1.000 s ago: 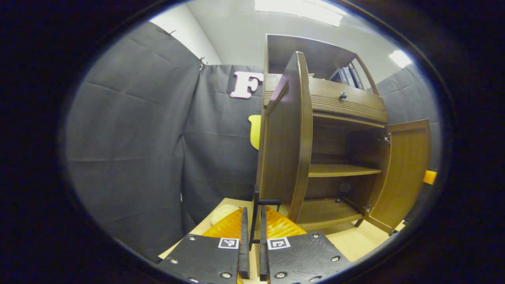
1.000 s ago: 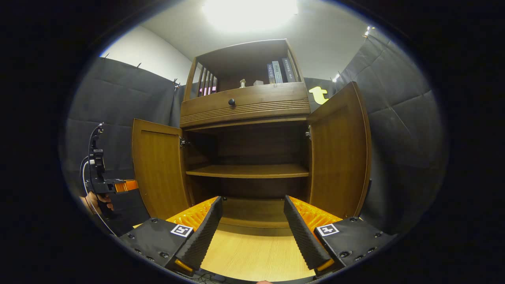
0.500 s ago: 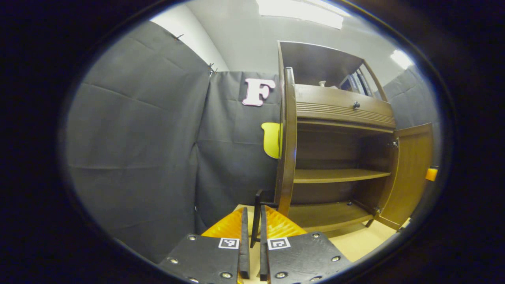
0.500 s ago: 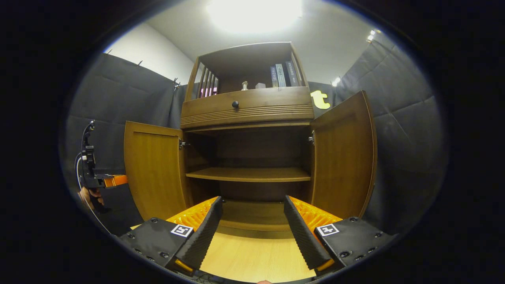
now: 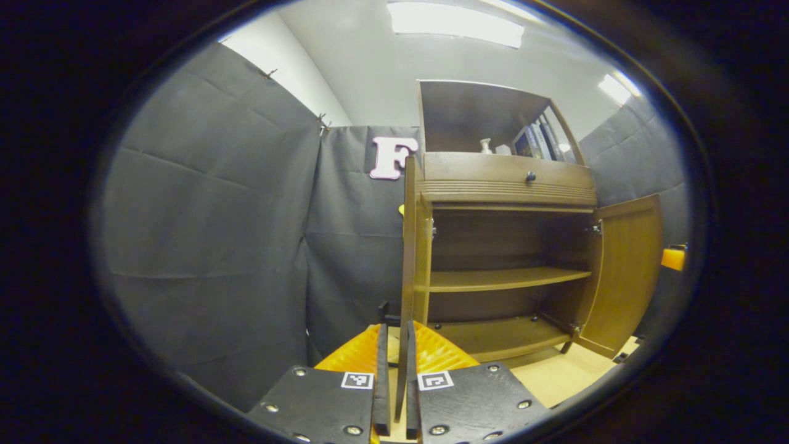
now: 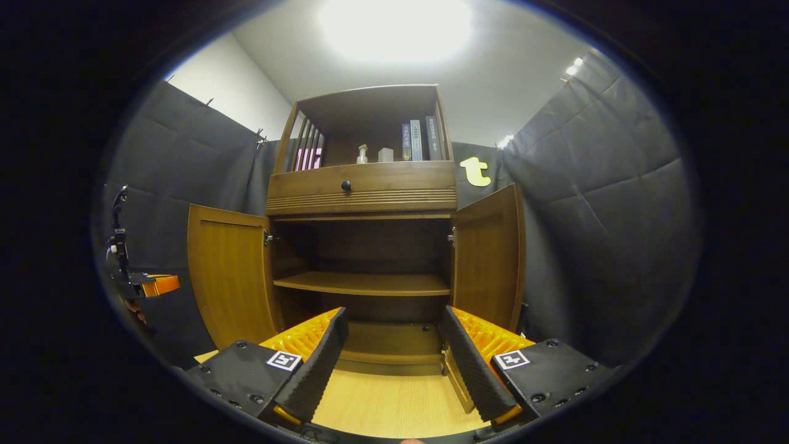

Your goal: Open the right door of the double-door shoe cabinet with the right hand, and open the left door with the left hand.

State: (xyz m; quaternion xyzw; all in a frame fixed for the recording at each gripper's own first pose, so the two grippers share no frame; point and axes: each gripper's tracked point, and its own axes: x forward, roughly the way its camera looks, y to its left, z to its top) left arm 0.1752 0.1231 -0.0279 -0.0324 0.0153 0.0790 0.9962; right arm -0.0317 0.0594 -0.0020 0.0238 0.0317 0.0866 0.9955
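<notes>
While both doors hang open, the left gripper (image 5: 394,376) sits far left, fingers nearly together around the left door (image 5: 408,246) edge; contact unclear. Shoe cabinet (image 6: 363,246) stands centre on the wooden floor (image 6: 394,404), shelves bare. Right door (image 6: 490,259) swung wide; right gripper (image 6: 394,364) fingers spread apart, holding nothing.

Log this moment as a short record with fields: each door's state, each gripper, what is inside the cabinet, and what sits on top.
left door: swung wide open
right door: open
left gripper: fingers nearly closed, the left door's edge between them; contact unclear
right gripper: open, holding nothing, facing the cabinet
lower compartment: one shelf, bare
drawer: closed, round knob
top shelf: books upright, small bottle beside them
</notes>
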